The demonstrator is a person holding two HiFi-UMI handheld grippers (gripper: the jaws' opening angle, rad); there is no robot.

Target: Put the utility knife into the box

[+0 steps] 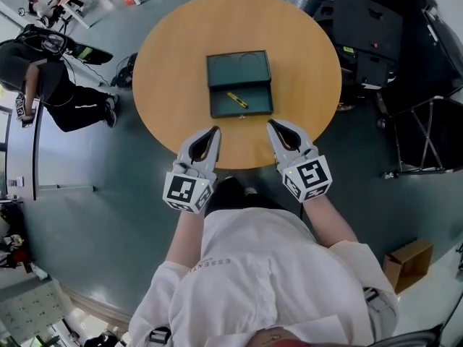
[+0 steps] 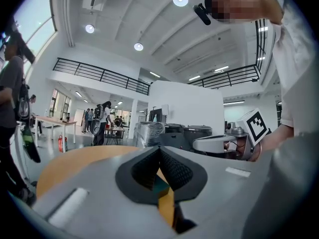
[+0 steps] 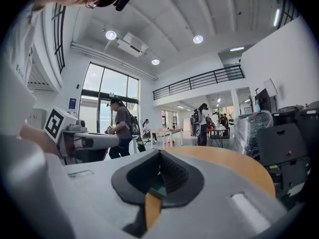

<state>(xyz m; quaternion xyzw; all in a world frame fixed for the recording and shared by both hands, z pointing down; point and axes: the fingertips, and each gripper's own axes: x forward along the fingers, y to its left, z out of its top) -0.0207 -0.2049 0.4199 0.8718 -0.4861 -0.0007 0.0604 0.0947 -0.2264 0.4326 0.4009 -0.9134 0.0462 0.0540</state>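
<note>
Left gripper (image 1: 214, 131), right gripper (image 1: 271, 124): jaws together, empty. Utility knife (image 1: 237, 100) lies in the open box (image 1: 253, 68). Shirt (image 1: 275, 266) print begins "ESSEN".

Forearms extended side by side, left tool (image 1: 214, 131) and right tool (image 1: 272, 124) both closed.

The head view looks steeply down from high above the round table (image 1: 166, 71) and the box (image 1: 239, 84); both gripper views sit low behind their own jaws, facing level across that tabletop. All three share it.
</note>
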